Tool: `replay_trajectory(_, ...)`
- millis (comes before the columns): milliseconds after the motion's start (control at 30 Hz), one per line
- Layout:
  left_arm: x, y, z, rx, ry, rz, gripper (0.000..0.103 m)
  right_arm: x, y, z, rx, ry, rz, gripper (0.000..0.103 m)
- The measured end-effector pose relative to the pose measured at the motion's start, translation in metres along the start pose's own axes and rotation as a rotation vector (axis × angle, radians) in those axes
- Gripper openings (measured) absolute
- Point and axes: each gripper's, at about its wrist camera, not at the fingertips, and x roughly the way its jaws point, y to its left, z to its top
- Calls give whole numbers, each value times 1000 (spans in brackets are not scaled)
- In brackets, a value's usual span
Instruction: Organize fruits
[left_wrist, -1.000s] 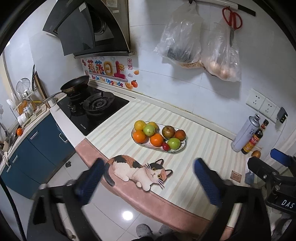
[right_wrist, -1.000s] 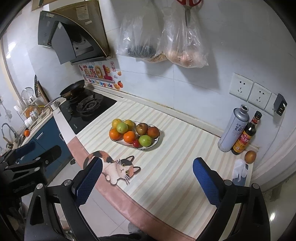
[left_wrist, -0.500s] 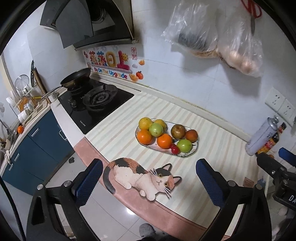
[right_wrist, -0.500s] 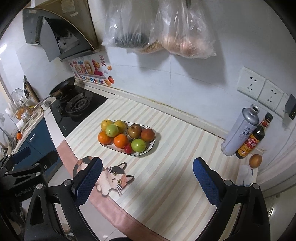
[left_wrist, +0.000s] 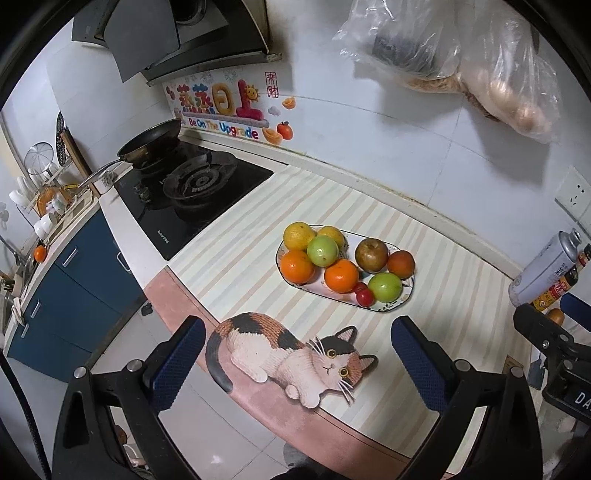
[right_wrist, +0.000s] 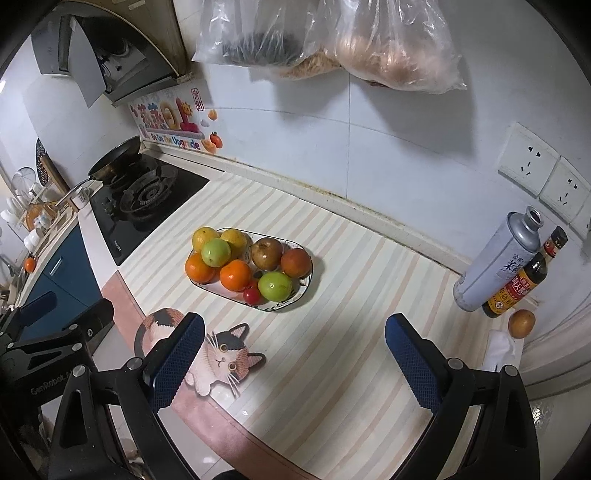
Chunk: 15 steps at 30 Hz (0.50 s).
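Observation:
An oval white plate (left_wrist: 397, 304) (right_wrist: 301, 293) on the striped counter holds several fruits: oranges (left_wrist: 341, 275) (right_wrist: 235, 275), green fruits (left_wrist: 385, 287) (right_wrist: 275, 286), yellow ones (left_wrist: 299, 235), a brown-red apple (left_wrist: 371, 254) (right_wrist: 266, 253) and small red fruits (left_wrist: 365, 296) (right_wrist: 251, 295). A lone brown fruit (right_wrist: 521, 323) lies by the bottles at the right. My left gripper (left_wrist: 299, 363) is open and empty, above the counter's front edge. My right gripper (right_wrist: 293, 360) is open and empty, in front of the plate.
A cat-shaped mat (left_wrist: 295, 358) (right_wrist: 218, 356) lies at the counter's front edge. A gas stove with a pan (left_wrist: 147, 142) is at the left. A spray can (right_wrist: 496, 260) and sauce bottle (right_wrist: 522, 280) stand at the right. Plastic bags (right_wrist: 332, 40) hang on the wall.
Both grippers have moved forward and closer to the counter; the plate and cat mat look larger and nearer. Both stay open and empty.

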Motion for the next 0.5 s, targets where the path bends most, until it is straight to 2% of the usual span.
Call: replay_trajectory(500, 4, 3, 3, 3, 2, -9, 103, 6, 0, -1, 8, 21, -5, 100)
